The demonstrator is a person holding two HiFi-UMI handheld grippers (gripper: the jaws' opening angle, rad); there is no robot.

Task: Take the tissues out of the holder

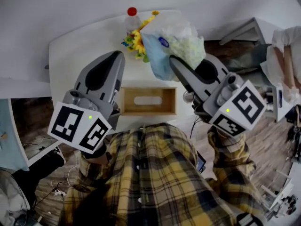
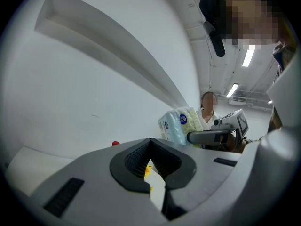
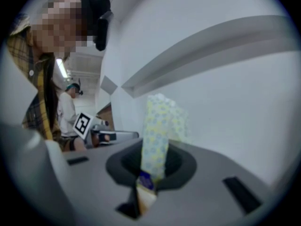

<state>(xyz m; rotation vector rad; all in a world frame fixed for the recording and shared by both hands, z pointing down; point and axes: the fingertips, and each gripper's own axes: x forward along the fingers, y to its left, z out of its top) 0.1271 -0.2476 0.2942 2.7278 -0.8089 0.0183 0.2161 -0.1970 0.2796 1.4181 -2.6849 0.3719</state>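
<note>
The right hand-held gripper point(image 1: 173, 60) is clamped on the lower edge of a soft pack of tissues point(image 1: 176, 44), and it holds the pack in the air beyond the far right corner of the wooden holder point(image 1: 164, 108), clear of it. In the right gripper view the pack point(image 3: 160, 131) stands upright between the pads of this hand-held gripper point(image 3: 153, 173). I think the grip is on the edge because the plastic wrap is thin there and easy to pinch. The pack is therefore already out of the holder, and what is left, in my judgement, is only to put it down somewhere on the white worktop point(image 1: 84, 46). The left hand-held gripper point(image 1: 118, 55) hangs over the left end of the holder with its jaws together and nothing between them, as the left gripper view shows point(image 2: 150, 147). It is probably kept there to steady the holder if needed, but I cannot tell whether it touches it. The holder lies flat with its oval slot upward, and through the slot nothing can be made out. Behind the holder stand a bottle point(image 1: 132, 18) with a red cap and some yellow flowers point(image 1: 136, 40), just beside the lifted pack.
</note>
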